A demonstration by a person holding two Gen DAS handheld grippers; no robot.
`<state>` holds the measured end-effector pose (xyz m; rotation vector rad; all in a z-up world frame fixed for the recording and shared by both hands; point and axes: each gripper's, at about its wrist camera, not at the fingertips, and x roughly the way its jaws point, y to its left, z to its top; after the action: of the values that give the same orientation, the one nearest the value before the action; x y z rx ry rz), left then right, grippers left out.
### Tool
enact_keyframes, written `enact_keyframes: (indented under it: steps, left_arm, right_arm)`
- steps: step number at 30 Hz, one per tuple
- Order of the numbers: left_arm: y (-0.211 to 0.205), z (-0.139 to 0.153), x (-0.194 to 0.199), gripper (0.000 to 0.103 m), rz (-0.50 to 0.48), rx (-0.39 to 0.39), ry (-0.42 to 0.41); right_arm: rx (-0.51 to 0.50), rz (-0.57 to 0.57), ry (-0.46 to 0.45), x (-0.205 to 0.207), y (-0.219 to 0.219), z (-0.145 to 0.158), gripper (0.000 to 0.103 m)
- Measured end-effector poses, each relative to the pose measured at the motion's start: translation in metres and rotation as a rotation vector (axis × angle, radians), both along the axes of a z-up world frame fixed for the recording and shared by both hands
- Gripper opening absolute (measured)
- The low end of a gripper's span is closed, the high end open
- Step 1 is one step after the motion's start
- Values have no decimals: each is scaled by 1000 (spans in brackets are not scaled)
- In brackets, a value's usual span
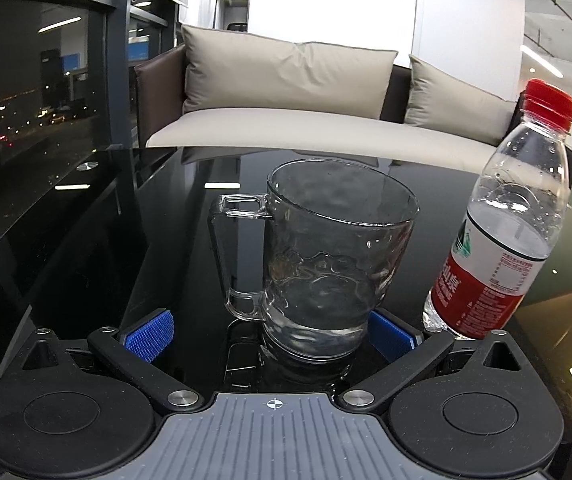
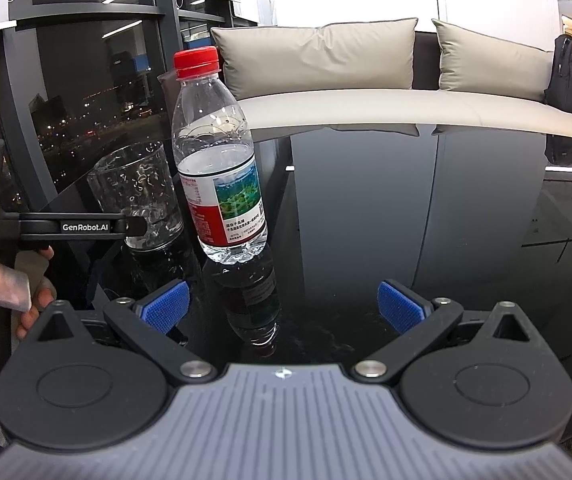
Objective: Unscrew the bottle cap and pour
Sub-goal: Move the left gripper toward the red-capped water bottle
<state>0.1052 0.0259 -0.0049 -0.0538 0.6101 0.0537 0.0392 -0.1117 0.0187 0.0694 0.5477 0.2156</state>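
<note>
**2 grippers wait wide at bottle and mug**

On the black glass table [image 2: 366, 208], I hold my left gripper [image 1: 272, 332] spread wide, its 2 blue pads [image 1: 150, 334] flanking the base of a clear glass mug [image 1: 326, 256] — the mug sits between the fingers, and I cannot tell whether either pad touches it. The mug's handle points toward the left pad. Ahead and to the right of that tool stands the water bottle [image 1: 502, 232], upright, its red cap [image 1: 548, 104] on the neck, water reaching to about the top of the red-and-white label.

My right gripper [image 2: 284, 308] is likewise released, gripping nothing — the bottle [image 2: 218, 160] stands ahead of it, just beyond the left pad [image 2: 166, 306], with the mug [image 2: 138, 192] farther left behind the left tool's arm [image 2: 74, 226]. A hand [image 2: 26, 292] grips that tool's handle. A beige-cushioned sofa [image 2: 366, 108] lies beyond the table.
</note>
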Motion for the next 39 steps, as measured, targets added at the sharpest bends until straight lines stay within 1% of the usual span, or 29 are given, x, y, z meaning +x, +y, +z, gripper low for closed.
enact_keyframes:
  steps: [7,12,15,24,30,39]
  left_arm:
    - [-1,2,1,102,9,2,-7]
    - [-12,8,-9,102,-29,6,-35]
    - [-19,10,-13,102,-56,1,-34]
    - [-38,19,-23,102,-126,-21,-46]
    - [-51,18,-25,102,-173,-25,-44]
    - [-63,13,-22,102,-211,-25,-40]
  right_arm:
    - [4,0,1,2,0,0,103]
    - [4,-5,-5,2,-2,1,103]
    - [15,-10,-9,5,-8,2,103]
    - [39,-82,-29,14,-30,6,103]
    - [47,-96,-34,16,-38,7,103]
    - [62,-118,-40,16,-47,10,103]
